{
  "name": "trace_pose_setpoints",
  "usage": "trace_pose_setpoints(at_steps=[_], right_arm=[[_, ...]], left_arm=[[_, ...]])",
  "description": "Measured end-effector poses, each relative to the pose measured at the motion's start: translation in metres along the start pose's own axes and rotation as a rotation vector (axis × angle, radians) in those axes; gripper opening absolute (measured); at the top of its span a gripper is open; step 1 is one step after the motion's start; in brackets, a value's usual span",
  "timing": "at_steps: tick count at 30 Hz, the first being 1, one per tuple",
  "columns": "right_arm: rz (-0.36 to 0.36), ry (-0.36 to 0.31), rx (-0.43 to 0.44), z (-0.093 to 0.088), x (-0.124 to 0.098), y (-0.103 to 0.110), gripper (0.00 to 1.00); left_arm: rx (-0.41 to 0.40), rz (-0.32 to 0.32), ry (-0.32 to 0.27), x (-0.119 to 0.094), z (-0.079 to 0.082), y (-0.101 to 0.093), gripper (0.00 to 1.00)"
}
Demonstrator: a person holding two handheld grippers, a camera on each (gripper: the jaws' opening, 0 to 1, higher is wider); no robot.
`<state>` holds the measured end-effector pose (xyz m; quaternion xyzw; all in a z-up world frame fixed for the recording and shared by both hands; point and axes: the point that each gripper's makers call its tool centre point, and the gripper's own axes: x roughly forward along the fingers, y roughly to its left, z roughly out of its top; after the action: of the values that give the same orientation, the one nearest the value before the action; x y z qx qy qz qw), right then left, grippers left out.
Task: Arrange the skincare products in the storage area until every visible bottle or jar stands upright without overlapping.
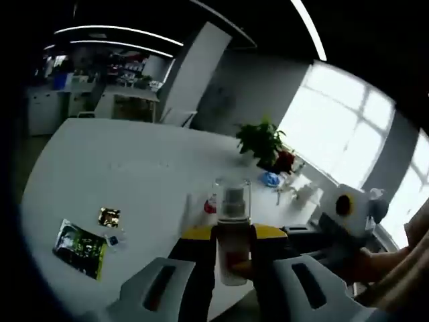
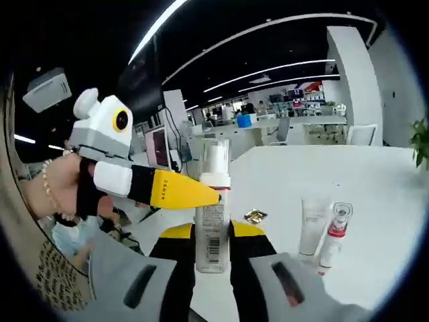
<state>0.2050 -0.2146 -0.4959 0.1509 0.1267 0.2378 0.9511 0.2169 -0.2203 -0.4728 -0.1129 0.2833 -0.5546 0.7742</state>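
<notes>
Open-plan office, ceiling light strips, big window; white tabletop (image 1: 120, 174) carries the things.

Left gripper view, left to right: green-and-black flat sachet (image 1: 80, 248) lying near the tabletop edge, small gold foil packet (image 1: 109, 217) just beside it, then the left hand-held gripper (image 1: 233, 265) with yellow-tipped jaws clamped on a clear bottle with a transparent cap and white pump (image 1: 232, 228), held upright above the tabletop. Behind the bottle a red-capped small item (image 1: 210, 205), partly hidden. Further right a green potted plant (image 1: 263, 142) and a blue item (image 1: 271, 179) by the window. At right the right hand-held gripper (image 1: 315, 235) reaches in, held by a hand (image 1: 375, 258).

Right gripper view: the left hand-held gripper (image 2: 201, 194) comes in from the left. Its yellow tip touches the same bottle (image 2: 213, 208), which the right hand-held gripper (image 2: 213, 251) also clamps lower down. Right of it, a white squeeze tube (image 2: 312, 225) and a small red-collared bottle (image 2: 335, 231) stand upright just beside each other on the tabletop (image 2: 375, 194).
</notes>
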Motion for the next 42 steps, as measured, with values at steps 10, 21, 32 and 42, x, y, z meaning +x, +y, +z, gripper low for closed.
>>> trace_pose_setpoints(at_steps=[10, 21, 32, 42], right_arm=[[0.383, -0.197, 0.444, 0.029, -0.022, 0.034, 0.18], [0.584, -0.185, 0.568, 0.043, -0.035, 0.053, 0.18], [0.54, -0.031, 0.247, 0.029, -0.035, 0.053, 0.18], [0.534, -0.012, -0.108, 0.02, -0.037, 0.046, 0.18]], left_arm=[[-0.046, -0.364, 0.022, -0.018, 0.02, -0.041, 0.19], [-0.115, -0.496, 0.026, -0.024, 0.027, -0.056, 0.17], [0.142, -0.516, 0.138, -0.023, 0.01, -0.062, 0.18], [0.333, -0.475, 0.217, -0.018, 0.001, -0.059, 0.18]])
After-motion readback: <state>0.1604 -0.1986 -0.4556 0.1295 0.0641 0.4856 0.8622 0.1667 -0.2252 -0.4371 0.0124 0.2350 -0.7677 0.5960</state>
